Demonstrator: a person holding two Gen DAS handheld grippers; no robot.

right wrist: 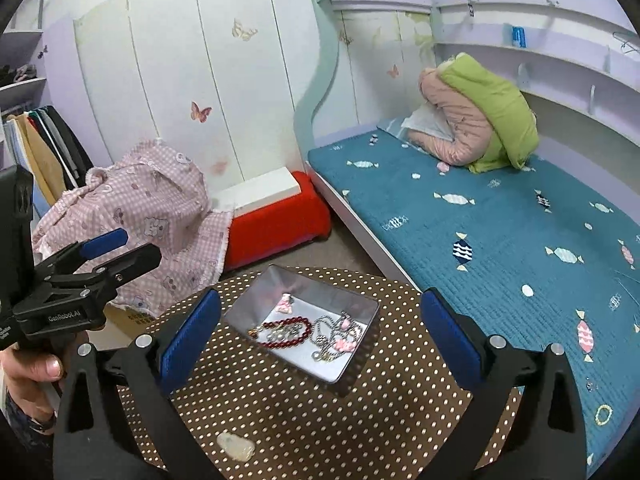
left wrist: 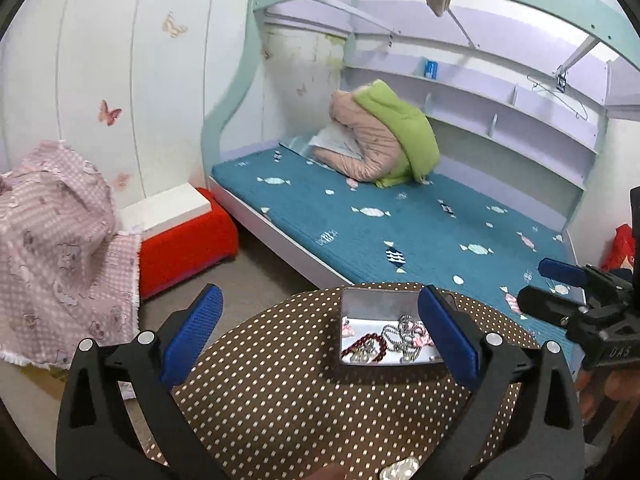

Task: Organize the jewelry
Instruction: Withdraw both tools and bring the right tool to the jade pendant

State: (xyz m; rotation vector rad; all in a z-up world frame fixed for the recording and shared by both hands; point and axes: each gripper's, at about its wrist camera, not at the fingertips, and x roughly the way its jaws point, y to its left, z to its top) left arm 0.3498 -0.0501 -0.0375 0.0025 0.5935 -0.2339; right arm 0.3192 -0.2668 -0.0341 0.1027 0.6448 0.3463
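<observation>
1. The left gripper [left wrist: 320,340] hangs over the round table [left wrist: 280,400] covered in brown polka-dot cloth, its blue-padded fingers [left wrist: 192,332] spread wide apart and holding nothing.
2. The right gripper [right wrist: 320,344] is likewise over the table, its fingers [right wrist: 452,340] wide apart and free of any load.
3. A shallow metal tin [right wrist: 360,300] sits on the table near its far edge, between the fingers of both grippers as each wrist view frames it (neither touches it).
4. Inside the tin lie a dark red bead bracelet [right wrist: 286,334], a silver chain [right wrist: 332,332] tangled beside it, and small pink charms [right wrist: 285,304].
5. A pale, flat ornament [right wrist: 236,446] rests on the cloth at the near edge of the table, well apart from the tin.
6. A bead ring [right wrist: 603,415] lies on the teal bed cover [right wrist: 480,240] just beside the table.
7. A pink checked cloth [left wrist: 52,248] is heaped to the left, next to a red stool [left wrist: 188,240].
</observation>
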